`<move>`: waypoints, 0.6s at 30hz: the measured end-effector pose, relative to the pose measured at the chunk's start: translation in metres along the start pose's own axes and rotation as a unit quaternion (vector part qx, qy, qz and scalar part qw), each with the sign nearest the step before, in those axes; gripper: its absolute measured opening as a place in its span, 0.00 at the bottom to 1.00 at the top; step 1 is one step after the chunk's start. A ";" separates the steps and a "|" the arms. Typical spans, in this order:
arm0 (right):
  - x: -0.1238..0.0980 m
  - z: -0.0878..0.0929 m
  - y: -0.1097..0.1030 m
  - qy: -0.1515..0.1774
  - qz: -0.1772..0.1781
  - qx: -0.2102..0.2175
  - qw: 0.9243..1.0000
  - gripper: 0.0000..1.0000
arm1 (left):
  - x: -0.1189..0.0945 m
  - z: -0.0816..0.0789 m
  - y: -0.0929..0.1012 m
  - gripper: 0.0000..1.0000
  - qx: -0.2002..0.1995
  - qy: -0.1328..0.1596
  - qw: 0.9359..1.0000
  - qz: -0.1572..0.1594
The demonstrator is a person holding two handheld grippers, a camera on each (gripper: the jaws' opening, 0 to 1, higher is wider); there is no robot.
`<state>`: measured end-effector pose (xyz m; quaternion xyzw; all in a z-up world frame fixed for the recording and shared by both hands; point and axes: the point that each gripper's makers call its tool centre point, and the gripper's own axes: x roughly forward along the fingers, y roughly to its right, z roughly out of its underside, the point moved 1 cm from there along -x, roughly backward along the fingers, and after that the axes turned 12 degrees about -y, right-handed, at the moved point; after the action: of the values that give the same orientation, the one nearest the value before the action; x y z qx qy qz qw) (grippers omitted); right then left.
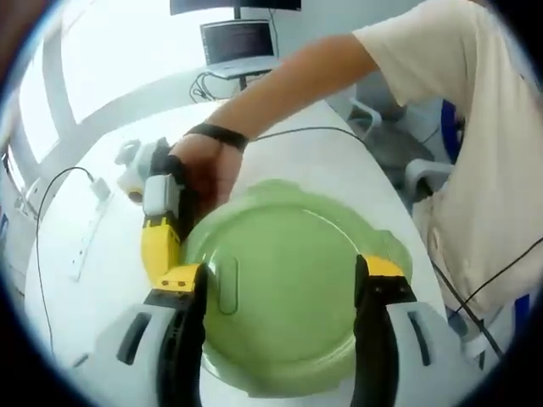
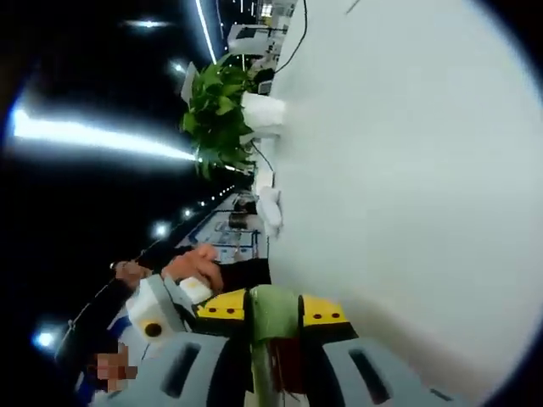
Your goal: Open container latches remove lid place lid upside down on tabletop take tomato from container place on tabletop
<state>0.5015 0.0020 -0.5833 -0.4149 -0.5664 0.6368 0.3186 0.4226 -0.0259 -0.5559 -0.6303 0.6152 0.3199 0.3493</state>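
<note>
A round pale green lid (image 1: 280, 297) sits flat on the container and hides what is inside. My left gripper (image 1: 280, 275) hovers over it, open, with one yellow-tipped jaw above each side of the lid. A hand with a black wristband holds my right gripper (image 1: 163, 254) at the lid's far-left rim. In the right gripper view, which is rolled sideways, my right gripper (image 2: 273, 312) is shut on a green latch (image 2: 273, 309) at the lid's edge. The left gripper's white body (image 2: 157, 309) and the hand holding it (image 2: 191, 263) appear just behind.
The white table (image 1: 322, 157) stretches away past the container. A cable (image 1: 59, 182) and a power strip (image 1: 85, 246) lie on its left side. A person in a beige shirt (image 1: 484, 170) stands at the right. A potted plant (image 2: 225, 110) stands far off on the table.
</note>
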 end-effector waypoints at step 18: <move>-0.001 0.003 -0.002 0.026 0.072 -0.088 0.993 0.08 | 0.001 0.000 0.001 0.64 0.004 0.004 1.000 -0.001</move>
<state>0.4996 0.0003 -0.5812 -0.4973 -0.5803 0.5952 0.2484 0.4216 -0.0260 -0.5567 -0.6307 0.6171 0.3143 0.3501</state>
